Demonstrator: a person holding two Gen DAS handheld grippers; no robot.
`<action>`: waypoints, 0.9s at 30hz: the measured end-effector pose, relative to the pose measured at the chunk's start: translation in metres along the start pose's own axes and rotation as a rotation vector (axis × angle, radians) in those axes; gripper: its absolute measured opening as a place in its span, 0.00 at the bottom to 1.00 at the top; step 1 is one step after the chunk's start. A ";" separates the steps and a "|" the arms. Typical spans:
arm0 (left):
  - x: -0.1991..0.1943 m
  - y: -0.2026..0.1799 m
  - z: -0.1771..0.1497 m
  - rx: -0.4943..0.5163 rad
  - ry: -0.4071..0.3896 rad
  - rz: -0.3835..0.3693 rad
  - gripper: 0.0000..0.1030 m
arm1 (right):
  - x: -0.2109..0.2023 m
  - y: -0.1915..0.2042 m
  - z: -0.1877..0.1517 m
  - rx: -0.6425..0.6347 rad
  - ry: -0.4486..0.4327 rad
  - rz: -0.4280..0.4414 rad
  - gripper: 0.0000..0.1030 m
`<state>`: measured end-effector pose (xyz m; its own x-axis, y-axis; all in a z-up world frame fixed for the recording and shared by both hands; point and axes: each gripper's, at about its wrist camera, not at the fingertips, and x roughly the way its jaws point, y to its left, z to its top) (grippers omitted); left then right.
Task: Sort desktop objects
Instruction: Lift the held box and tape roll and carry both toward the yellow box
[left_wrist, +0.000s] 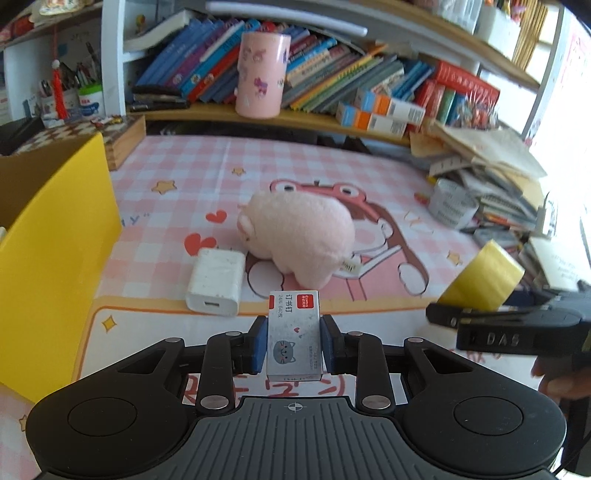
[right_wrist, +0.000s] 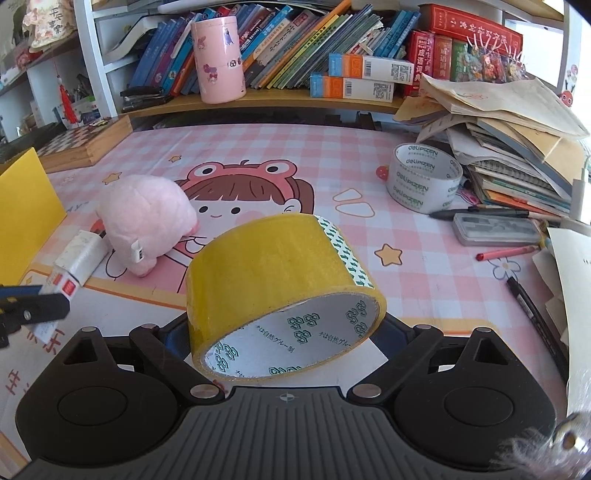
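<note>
Desk mat: pink checked mat (left_wrist: 177, 162) with a cartoon girl print; I place everything by the plush pig (left_wrist: 295, 236) at its middle.
Left gripper: my left gripper (left_wrist: 294, 341) is pinched almost fully closed on the staple box (left_wrist: 293, 332), blue pads on its two long sides, box lifted off the mat on the near side of the pig.
Right gripper: my right gripper (right_wrist: 286, 332) has its jaws spread wide around the yellow tape roll (right_wrist: 284, 291); roll is tilted, raised, near and to the right of the pig. I cannot see the pads behind it, so how firm the hold is I cannot tell.
Risk, tape: I judge this the weak grip; a tilted smooth roll could pivot or slide out on a quick swing.
Risk, box: light card could crush or skid if I squeeze or jerk.
Risk, collision: both grippers sit close together; crossing paths could knock either load.
White charger: charger (left_wrist: 216, 284) touches the pig's near-left side; a low pass could shove it.
Yellow bin: bin (left_wrist: 48, 251) stands left of the pig; probably the drop point, and its wall could catch a low carry.
Grey tape roll: grey tape roll (right_wrist: 424, 177) lies far right of the pig, not yet sorted.
</note>
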<state>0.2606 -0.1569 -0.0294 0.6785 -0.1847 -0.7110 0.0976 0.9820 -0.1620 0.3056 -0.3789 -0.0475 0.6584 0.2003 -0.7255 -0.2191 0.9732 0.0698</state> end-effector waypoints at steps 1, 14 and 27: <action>-0.003 0.001 0.001 -0.006 -0.012 -0.003 0.27 | -0.002 0.001 -0.001 0.003 -0.001 -0.002 0.91; -0.042 0.020 -0.003 -0.043 -0.074 -0.048 0.27 | -0.042 0.031 -0.003 -0.002 -0.052 -0.011 0.92; -0.081 0.051 -0.018 -0.020 -0.102 -0.087 0.27 | -0.074 0.079 -0.023 0.037 -0.066 -0.012 0.92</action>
<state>0.1978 -0.0926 0.0078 0.7387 -0.2632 -0.6205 0.1453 0.9611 -0.2347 0.2232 -0.3192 -0.0038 0.7074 0.1940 -0.6797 -0.1848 0.9789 0.0871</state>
